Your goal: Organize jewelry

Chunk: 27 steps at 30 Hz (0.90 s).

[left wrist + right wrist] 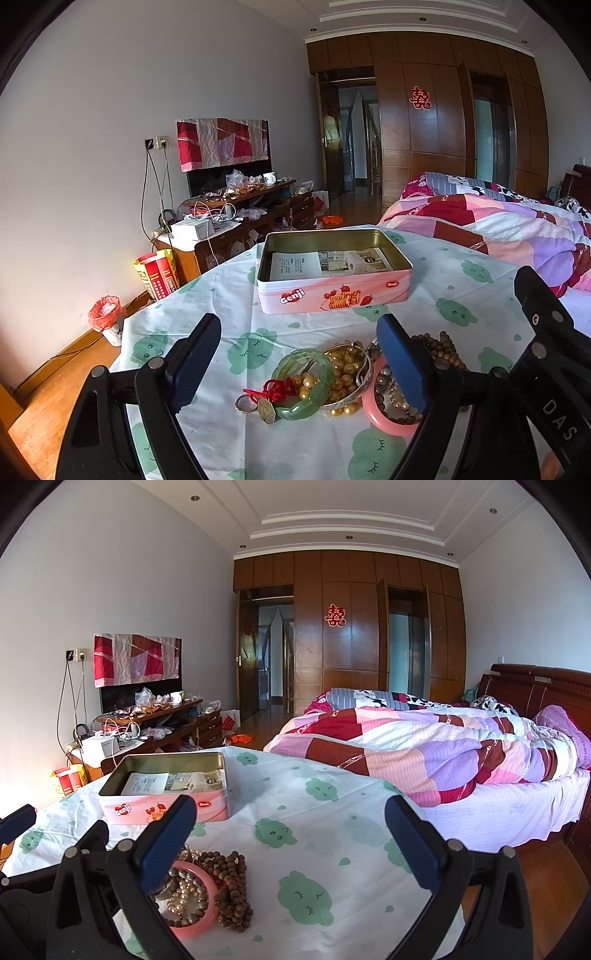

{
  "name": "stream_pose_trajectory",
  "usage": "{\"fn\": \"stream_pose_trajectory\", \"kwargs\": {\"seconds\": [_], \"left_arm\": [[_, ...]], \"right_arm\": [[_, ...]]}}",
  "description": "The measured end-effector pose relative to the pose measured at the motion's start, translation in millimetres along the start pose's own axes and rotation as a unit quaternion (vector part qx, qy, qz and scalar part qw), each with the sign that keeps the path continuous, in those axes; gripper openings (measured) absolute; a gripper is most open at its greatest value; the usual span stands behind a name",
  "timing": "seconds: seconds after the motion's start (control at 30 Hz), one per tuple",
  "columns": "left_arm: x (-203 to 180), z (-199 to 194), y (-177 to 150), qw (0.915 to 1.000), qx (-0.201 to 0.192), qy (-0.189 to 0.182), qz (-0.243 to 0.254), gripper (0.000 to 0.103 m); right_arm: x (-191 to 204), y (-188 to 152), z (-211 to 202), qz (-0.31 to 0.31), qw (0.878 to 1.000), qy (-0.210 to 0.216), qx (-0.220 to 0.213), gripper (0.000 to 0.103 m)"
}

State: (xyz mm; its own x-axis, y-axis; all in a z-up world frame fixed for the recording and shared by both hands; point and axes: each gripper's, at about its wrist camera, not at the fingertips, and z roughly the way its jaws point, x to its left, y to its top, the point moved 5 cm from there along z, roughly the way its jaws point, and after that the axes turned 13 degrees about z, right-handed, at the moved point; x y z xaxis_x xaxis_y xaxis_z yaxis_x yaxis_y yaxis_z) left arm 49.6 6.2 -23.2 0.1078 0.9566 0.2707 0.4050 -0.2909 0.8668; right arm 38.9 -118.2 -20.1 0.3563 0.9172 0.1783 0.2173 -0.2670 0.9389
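Between the wide-open, empty fingers of the left gripper [299, 362]: jewelry heap, green bangle [303, 384] foremost, pink bangle [388, 413] rightward. Open tin [334, 271] lies straight beyond. Right gripper [291, 838], equally spread and empty, has the heap off its left finger; left hand judged nearer.

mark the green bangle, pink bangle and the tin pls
green bangle [320, 384], left wrist view, on its right band.
pink bangle [384, 421], left wrist view, on its near rim.
tin [332, 295], left wrist view, on its pink front wall.
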Motion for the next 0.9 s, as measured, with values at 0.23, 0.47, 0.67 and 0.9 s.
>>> {"fn": "stream_pose_trajectory", "kwargs": {"seconds": [0.23,0.47,0.67,0.9], "left_arm": [[0.8,-0.3,0.6,1.0,-0.002,0.002,-0.001,0.087],[0.7,-0.6,0.6,1.0,-0.002,0.002,-0.002,0.087],[0.8,-0.5,0.5,1.0,-0.002,0.002,-0.001,0.087],[1.1,-0.6,0.5,1.0,-0.002,0.002,-0.001,0.087]], "right_arm": [[0.1,1.1,0.4,0.0,1.0,0.0,-0.001,0.103],[-0.2,1.1,0.0,0.0,1.0,0.0,-0.001,0.103],[-0.3,0.9,-0.1,0.0,1.0,0.0,-0.002,0.103],[-0.3,0.9,-0.1,0.0,1.0,0.0,-0.002,0.103]]}}
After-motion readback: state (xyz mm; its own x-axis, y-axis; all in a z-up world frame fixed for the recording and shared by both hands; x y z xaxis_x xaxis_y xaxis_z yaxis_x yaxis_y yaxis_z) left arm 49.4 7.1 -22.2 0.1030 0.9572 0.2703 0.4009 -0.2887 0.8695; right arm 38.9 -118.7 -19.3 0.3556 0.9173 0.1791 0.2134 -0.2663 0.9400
